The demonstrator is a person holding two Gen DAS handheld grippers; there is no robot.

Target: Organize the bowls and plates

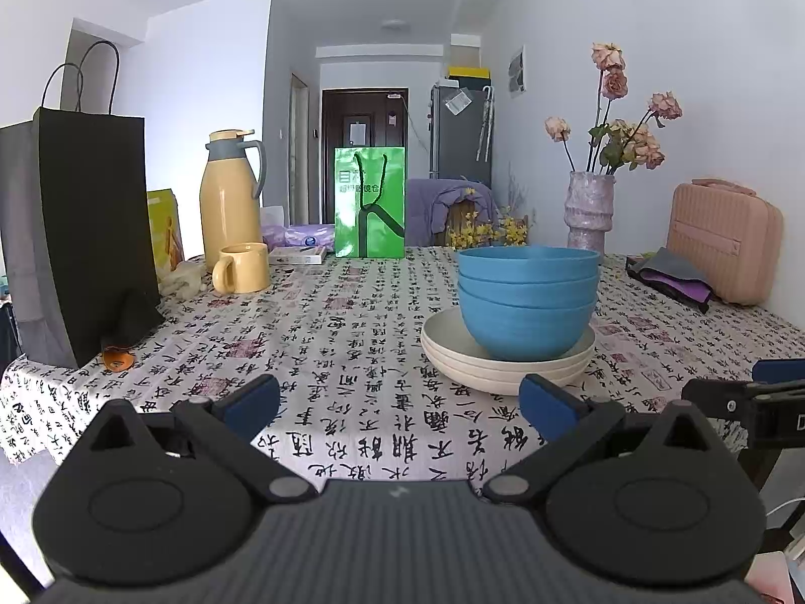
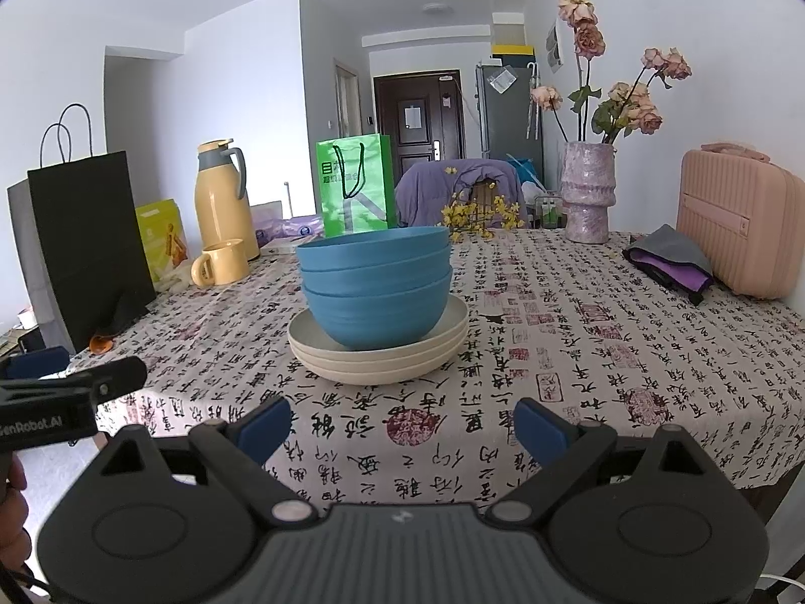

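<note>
On the counter [image 1: 322, 342], near its front edge, I have three blue bowls [image 1: 528, 297] nested and sitting on three stacked cream plates [image 1: 503, 367]. My left gripper [image 1: 400, 410] and right gripper [image 2: 402, 425] both hang just off the front edge with fingers spread wide, holding nothing. The pile looks sorted, so I judge the work is close to done, or the pile needs one last shift.

If I move it, I would bring one gripper to each side of the bottom plate, low and level, and pinch the rim evenly so the bowls do not slide. The top bowl sits slightly askew in the right view, so I would go slowly.

Open cloth lies all around the pile. The mug [image 1: 241, 268] and black bag [image 1: 75, 231] stand well to the left, the vase [image 2: 587, 191] and pink case [image 2: 739, 221] at the back right. The front edge is the nearest drop.
</note>
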